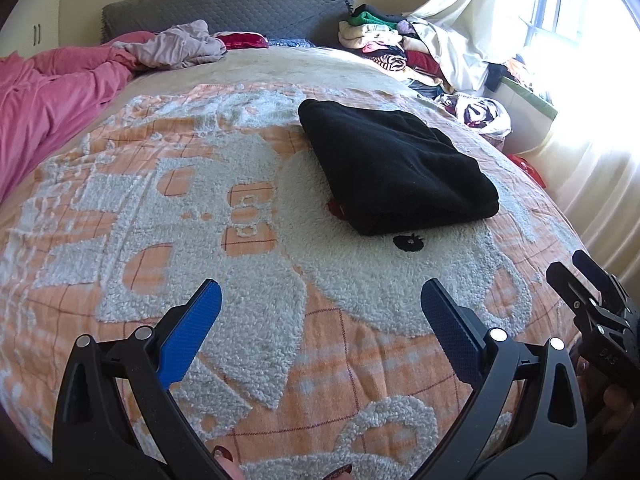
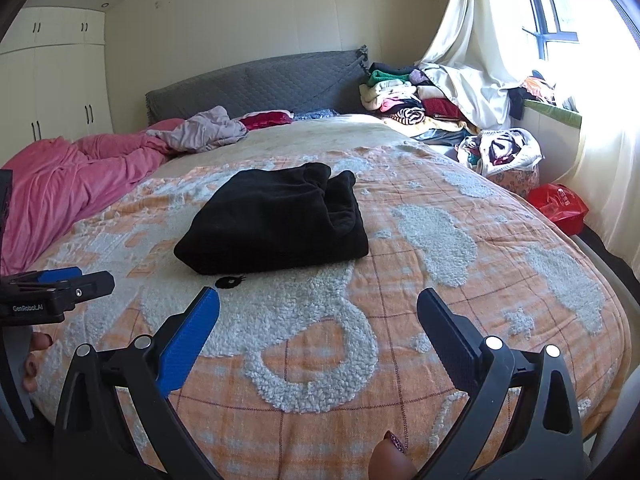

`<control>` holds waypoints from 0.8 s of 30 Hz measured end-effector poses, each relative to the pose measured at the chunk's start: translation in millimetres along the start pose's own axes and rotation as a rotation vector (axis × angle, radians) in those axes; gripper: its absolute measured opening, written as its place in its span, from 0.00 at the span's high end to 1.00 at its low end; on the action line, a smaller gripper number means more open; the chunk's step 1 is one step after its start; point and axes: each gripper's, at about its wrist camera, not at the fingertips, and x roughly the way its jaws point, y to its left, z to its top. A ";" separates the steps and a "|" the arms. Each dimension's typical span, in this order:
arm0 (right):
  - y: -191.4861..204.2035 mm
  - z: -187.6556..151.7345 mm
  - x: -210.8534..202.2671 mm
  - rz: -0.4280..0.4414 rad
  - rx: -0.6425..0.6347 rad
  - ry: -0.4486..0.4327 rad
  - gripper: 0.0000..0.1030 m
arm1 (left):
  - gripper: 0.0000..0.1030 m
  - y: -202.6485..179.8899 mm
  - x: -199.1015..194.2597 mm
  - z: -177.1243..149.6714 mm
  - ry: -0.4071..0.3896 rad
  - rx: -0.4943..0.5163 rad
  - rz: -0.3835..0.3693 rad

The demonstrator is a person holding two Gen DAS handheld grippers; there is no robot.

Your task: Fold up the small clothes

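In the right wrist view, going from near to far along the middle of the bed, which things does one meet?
Open right gripper → small black embroidered eye mark on the orange checked blanket → folded black fleece garment → plain beige bed cover → grey quilted headboard.

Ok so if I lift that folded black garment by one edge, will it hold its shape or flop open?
The black garment looks like thick, soft fleece, so it would probably sag and unfold if lifted by one edge. Its layers lie loosely stacked, one bulging at the far end, so they may slide apart. On the nubbly blanket it would likely drag and bunch if pushed.
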 end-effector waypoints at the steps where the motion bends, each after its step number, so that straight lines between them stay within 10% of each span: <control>1: 0.4 -1.3 2.7 0.001 -0.003 0.012 0.04 | 0.09 0.0 1.0 -0.2 0.002 0.000 0.002; 24: -1.5 -4.6 10.7 0.003 0.014 0.050 0.04 | 0.09 2.2 3.5 -4.0 0.011 -0.011 0.017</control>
